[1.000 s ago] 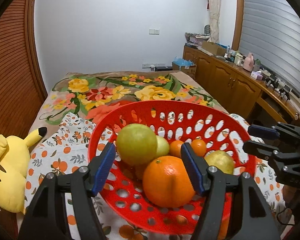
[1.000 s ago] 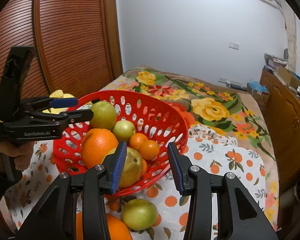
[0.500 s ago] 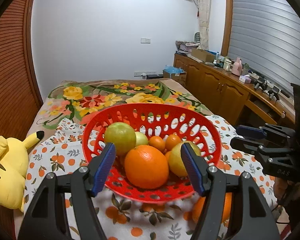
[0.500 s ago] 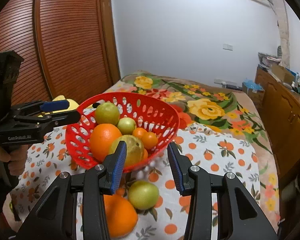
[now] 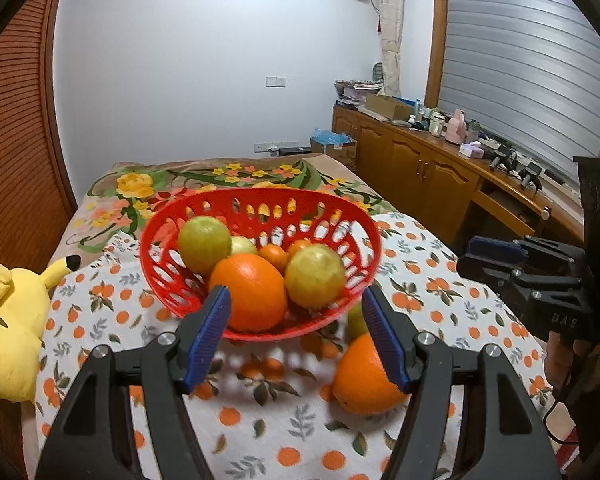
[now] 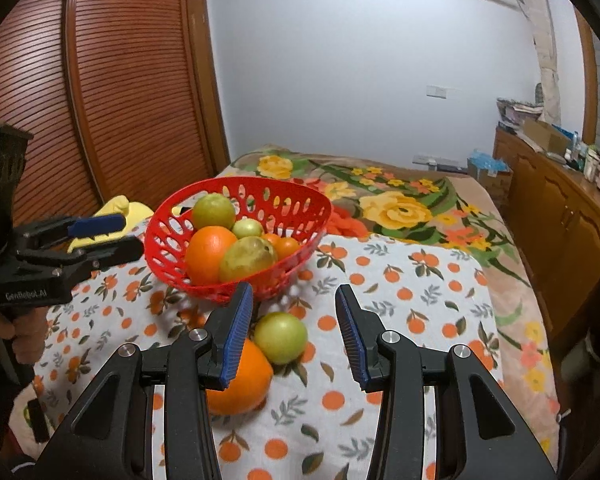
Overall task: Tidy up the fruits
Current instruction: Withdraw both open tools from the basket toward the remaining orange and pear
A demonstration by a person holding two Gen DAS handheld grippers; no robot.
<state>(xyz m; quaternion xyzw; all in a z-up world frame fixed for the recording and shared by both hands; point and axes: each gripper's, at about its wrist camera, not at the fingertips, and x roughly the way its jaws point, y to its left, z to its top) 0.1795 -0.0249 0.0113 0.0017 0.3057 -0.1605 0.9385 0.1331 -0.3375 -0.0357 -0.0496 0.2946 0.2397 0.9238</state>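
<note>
A red perforated basket (image 5: pixel 356 224) (image 6: pixel 164 220) sits on a white cloth with orange print and holds several oranges and green fruits. A loose orange (image 5: pixel 364 380) (image 6: pixel 240 380) and a loose green fruit (image 6: pixel 281 338) (image 5: pixel 355 322) lie on the cloth in front of the basket. My left gripper (image 5: pixel 296 336) is open and empty, just short of the basket. My right gripper (image 6: pixel 294 328) is open and empty, above the loose green fruit. Each gripper shows in the other's view: the right (image 5: pixel 500 256), the left (image 6: pixel 100 236).
A yellow plush toy (image 5: pixel 12 320) lies at the cloth's left edge. A floral bedspread (image 6: pixel 400 208) lies beyond the basket. Wooden cabinets (image 5: pixel 420 172) with clutter line the right wall. A slatted wooden door (image 6: pixel 120 100) stands on the left.
Both grippers have pulled back and up from the basket, which now looks smaller and farther. The loose orange and green fruit have come into fuller view. Both stay open.
</note>
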